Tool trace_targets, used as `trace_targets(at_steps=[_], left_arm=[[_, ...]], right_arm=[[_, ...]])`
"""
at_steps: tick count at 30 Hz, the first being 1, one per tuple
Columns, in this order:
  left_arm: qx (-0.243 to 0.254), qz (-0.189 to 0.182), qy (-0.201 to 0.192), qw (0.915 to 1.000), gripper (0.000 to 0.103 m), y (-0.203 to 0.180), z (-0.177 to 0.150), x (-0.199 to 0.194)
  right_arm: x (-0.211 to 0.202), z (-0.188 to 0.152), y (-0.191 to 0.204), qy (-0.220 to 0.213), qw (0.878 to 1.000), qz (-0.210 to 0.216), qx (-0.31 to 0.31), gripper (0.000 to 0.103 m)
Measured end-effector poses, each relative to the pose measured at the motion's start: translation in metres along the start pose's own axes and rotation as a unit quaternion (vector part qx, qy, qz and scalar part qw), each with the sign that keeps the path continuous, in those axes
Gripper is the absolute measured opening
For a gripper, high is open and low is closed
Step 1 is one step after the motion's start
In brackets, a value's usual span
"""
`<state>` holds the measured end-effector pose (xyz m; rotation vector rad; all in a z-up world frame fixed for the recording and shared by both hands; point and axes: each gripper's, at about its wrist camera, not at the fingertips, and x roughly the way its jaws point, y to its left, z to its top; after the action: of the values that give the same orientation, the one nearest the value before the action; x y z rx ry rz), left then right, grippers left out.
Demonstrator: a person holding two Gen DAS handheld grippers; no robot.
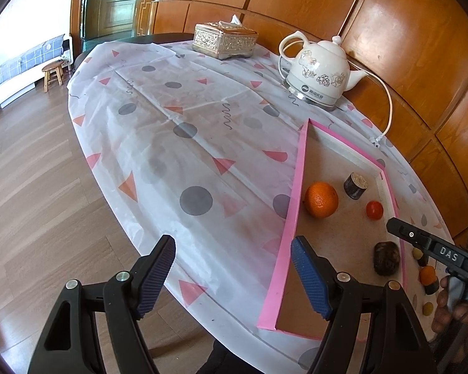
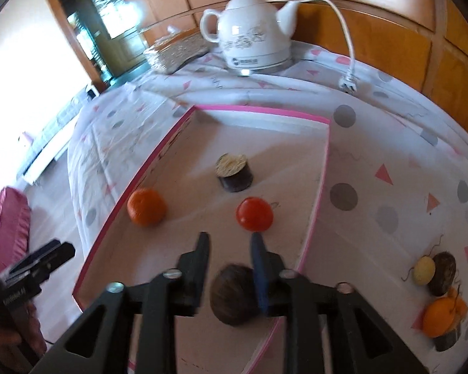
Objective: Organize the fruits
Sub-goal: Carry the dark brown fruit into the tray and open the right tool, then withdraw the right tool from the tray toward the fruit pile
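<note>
right gripper [image 2: 229, 243] jaws slightly apart over brown fruit [image 2: 231, 293] in pink tray [image 2: 318, 180], nothing gripped; left gripper [image 1: 232, 275] wide open, empty

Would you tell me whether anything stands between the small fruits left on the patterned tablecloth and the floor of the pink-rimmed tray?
Only the tray's low pink wall separates the pale yellow fruit and the orange fruit from the tray floor, so they need lifting over it. A brown round item lies just inside.

Pink-rimmed tray [image 1: 296, 193], orange fruit [image 1: 321, 199], white floral kettle [image 1: 319, 73].
</note>
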<state>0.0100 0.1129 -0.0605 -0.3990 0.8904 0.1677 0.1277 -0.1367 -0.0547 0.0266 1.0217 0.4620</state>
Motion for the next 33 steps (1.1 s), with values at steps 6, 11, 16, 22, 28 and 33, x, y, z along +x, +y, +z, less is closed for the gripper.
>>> trace_targets(at_steps=[6,11,16,22,28,33], left_arm=[[0.002,0.001,0.003,1.0,0.077,-0.002,-0.001,0.001],[0.007,0.001,-0.003,1.0,0.077,-0.006,-0.002,-0.004],[0.011,0.0,-0.008,0.9999,0.077,-0.008,-0.001,-0.008],[0.017,-0.002,-0.014,0.9998,0.078,-0.011,-0.002,-0.013],[0.025,-0.004,-0.015,0.9996,0.078,-0.016,-0.003,-0.016],[0.032,-0.006,-0.019,0.9993,0.078,-0.02,-0.003,-0.018]], right_arm=[[-0.01,-0.01,-0.007,-0.008,1.0,-0.008,0.012,0.036],[-0.02,-0.02,-0.011,-0.018,1.0,-0.015,0.019,0.036],[-0.031,-0.029,-0.014,-0.028,0.999,-0.027,0.029,0.045],[-0.049,-0.039,-0.011,-0.041,0.998,-0.056,0.013,0.045],[-0.065,-0.048,-0.007,-0.049,0.995,-0.085,-0.014,0.052],[-0.075,-0.055,-0.005,-0.05,0.992,-0.107,-0.037,0.053]])
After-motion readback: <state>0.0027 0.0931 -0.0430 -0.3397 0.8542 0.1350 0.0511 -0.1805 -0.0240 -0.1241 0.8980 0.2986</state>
